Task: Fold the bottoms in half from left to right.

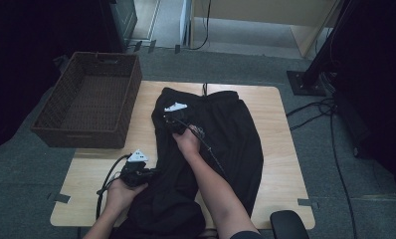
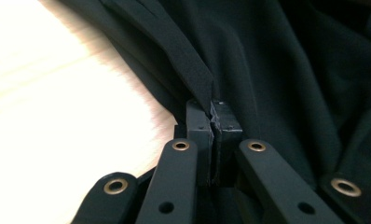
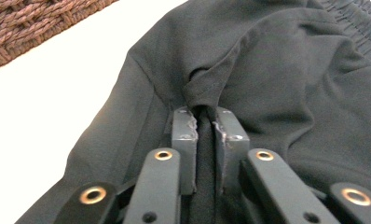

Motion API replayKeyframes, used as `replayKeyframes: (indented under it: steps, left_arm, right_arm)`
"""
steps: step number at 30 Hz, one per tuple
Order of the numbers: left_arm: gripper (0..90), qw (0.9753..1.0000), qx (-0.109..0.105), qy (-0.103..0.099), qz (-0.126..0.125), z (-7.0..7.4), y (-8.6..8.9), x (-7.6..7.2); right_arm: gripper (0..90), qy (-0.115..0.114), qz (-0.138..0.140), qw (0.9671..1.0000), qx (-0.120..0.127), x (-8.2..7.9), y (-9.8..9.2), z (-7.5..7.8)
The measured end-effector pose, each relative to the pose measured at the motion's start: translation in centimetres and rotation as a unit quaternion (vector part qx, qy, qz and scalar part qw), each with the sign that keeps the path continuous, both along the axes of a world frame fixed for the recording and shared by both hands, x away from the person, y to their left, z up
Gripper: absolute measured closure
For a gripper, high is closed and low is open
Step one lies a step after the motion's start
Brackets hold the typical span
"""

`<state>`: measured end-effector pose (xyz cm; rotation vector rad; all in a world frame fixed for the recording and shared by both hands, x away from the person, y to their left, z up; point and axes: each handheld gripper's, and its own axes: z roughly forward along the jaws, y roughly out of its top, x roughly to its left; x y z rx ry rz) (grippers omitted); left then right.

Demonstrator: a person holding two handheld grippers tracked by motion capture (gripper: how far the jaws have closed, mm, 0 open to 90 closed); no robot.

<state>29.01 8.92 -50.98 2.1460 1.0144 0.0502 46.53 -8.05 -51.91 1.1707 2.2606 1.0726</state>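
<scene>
Two grippers pinch the black shorts (image 1: 213,144) on the table (image 1: 280,129): left gripper (image 2: 213,122) nips the edge, right gripper (image 3: 203,122) squeezes a fold. A basket (image 1: 89,99) sits beside, grey floor around.

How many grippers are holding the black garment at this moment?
2. The left gripper pinches the black garment at its left edge near the person; the right gripper pinches a fold farther up, nearer the basket.

Black garment (image 1: 226,134), brown woven basket (image 1: 89,97), pale wooden table (image 1: 280,149).

Black fingers (image 3: 183,135), brass rivets.
</scene>
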Motion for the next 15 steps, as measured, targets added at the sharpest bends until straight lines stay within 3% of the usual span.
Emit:
replayKeyframes:
  steps: [3,5,8,9,10,12,13,15]
  left_arm:
    - [89.4,0.9999,-0.006,0.008,0.0,0.0,-0.3,0.0]
    - [89.7,0.9999,-0.014,0.01,0.002,0.3,-0.4,0.2]
    - [89.9,0.9995,-0.029,0.004,0.005,1.2,-0.2,0.2]
    - [90.0,0.9992,-0.039,-0.006,0.006,1.8,-0.3,0.1]
    - [90.0,0.9987,-0.047,-0.019,0.004,3.0,-0.2,0.0]
    - [90.0,0.9982,-0.052,-0.03,0.005,3.8,-0.1,-0.1]
    - [90.0,0.9971,-0.064,-0.04,0.007,5.1,0.1,-0.1]
    - [90.0,0.9949,-0.073,-0.07,0.002,7.8,0.3,-0.2]
  right_arm:
    - [85.1,-0.001,0.001,1.0,-0.01,-0.1,0.0,0.2]
    - [86.3,0.022,-0.007,0.9997,0.0,0.3,-0.2,0.6]
    - [86.4,0.03,-0.016,0.9993,0.019,0.7,-0.3,1.4]
    - [86.5,0.029,-0.017,0.999,0.031,0.8,-0.4,2.0]
    - [86.5,0.02,-0.017,0.9986,0.046,1.0,-0.2,3.7]
    - [86.5,0.015,-0.016,0.9986,0.047,1.0,0.0,4.4]
    - [86.5,-0.007,-0.01,0.9988,0.048,1.0,0.3,6.7]
    - [86.5,-0.011,-0.01,0.9986,0.052,0.9,0.3,7.6]
